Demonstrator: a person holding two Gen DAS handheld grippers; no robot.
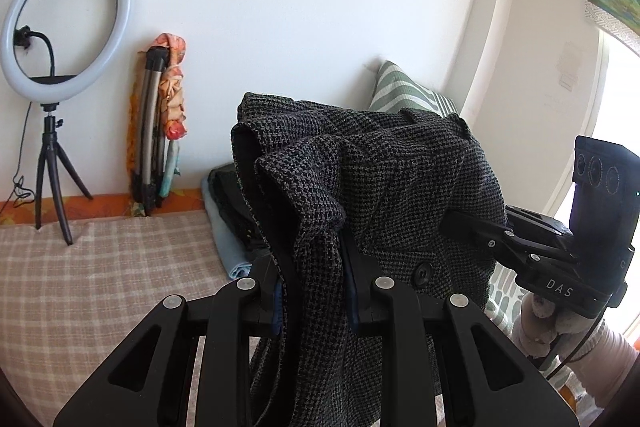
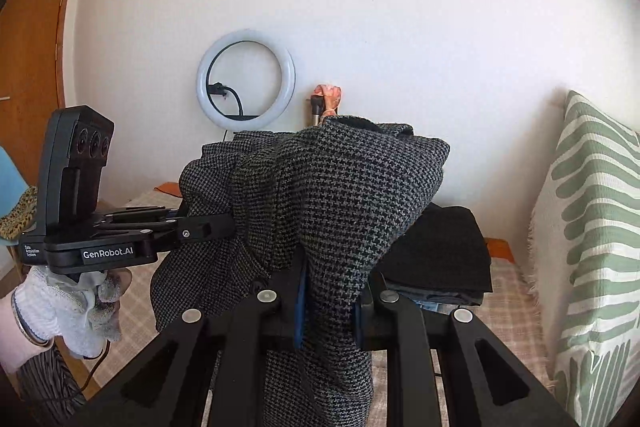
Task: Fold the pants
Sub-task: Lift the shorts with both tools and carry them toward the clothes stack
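The pants point(image 1: 380, 187) are dark grey houndstooth wool with a black button, held up in the air above the bed. My left gripper point(image 1: 314, 291) is shut on a bunched edge of them. My right gripper point(image 2: 330, 303) is shut on another part of the same pants point(image 2: 336, 195). The right gripper also shows in the left wrist view point(image 1: 452, 217), biting the cloth from the right. The left gripper shows in the right wrist view point(image 2: 228, 223), biting it from the left. The cloth hangs down between the two and hides the fingertips.
A bed with a beige checked cover point(image 1: 100, 275) lies below. A stack of folded clothes point(image 2: 444, 255) sits near the wall. A green striped pillow point(image 2: 592, 227) is on the right. A ring light on a tripod point(image 1: 60, 27) and a folded stand point(image 1: 156, 131) stand by the wall.
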